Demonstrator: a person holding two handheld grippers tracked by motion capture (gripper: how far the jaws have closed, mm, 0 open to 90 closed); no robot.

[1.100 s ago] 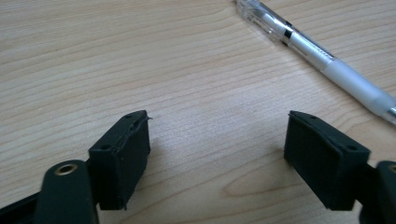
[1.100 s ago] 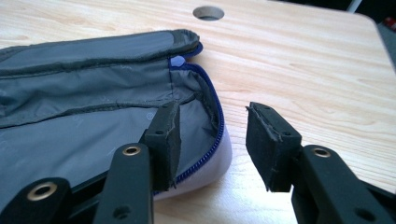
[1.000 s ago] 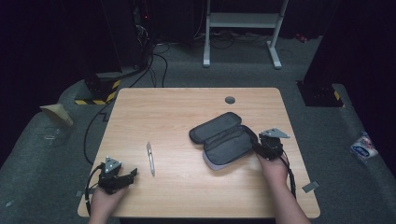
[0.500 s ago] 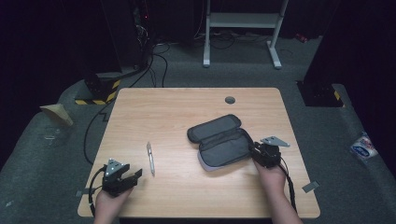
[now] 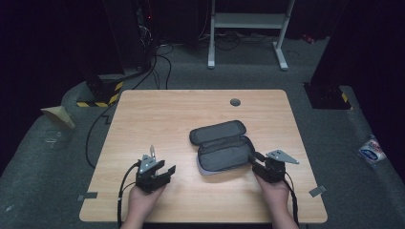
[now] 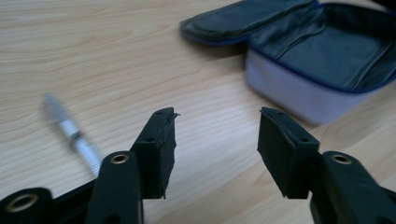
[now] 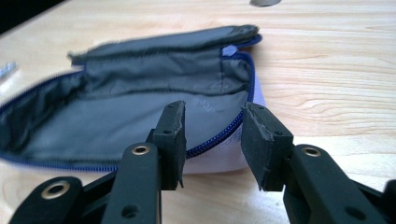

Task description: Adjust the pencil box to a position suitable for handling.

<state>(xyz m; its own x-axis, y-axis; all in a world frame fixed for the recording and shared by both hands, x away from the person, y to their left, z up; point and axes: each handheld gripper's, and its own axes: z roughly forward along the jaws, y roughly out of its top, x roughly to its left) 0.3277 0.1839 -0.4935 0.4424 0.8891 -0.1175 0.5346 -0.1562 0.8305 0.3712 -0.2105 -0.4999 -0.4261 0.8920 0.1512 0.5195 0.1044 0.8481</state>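
Left gripper [image 6: 212,142]: jaws apart, just closing, nothing between the pads, only bare table [image 5: 157,114] beneath. Pen [image 6: 72,135] to the left of the left jaw in the left gripper view, flat on the wood, outside the gap, blurred; in the high view its tip [image 5: 152,150] just beyond the gripper [image 5: 160,171]. Open pouch [image 6: 322,60] farther off to the right, well apart from these jaws.

Right gripper [image 7: 212,140]: jaws apart, just reopening, straddling the near rim of the pouch [image 7: 140,116] at the blue zipper [image 7: 219,135]; pads not seen pressing on it. In the high view, right gripper [image 5: 258,160] at the pouch's right end [image 5: 224,152].

Pouch: unzipped, flap [image 5: 217,131] folded back toward the far side, dark grey lining exposed, light outer wall below; no contents visible in the part of the interior on view.

Room: far half of the table bare except a small round grommet [image 5: 235,102]; open wood between pen and pouch. Both hands near the front edge; right gripper close to the right edge, left gripper well inside the left edge.
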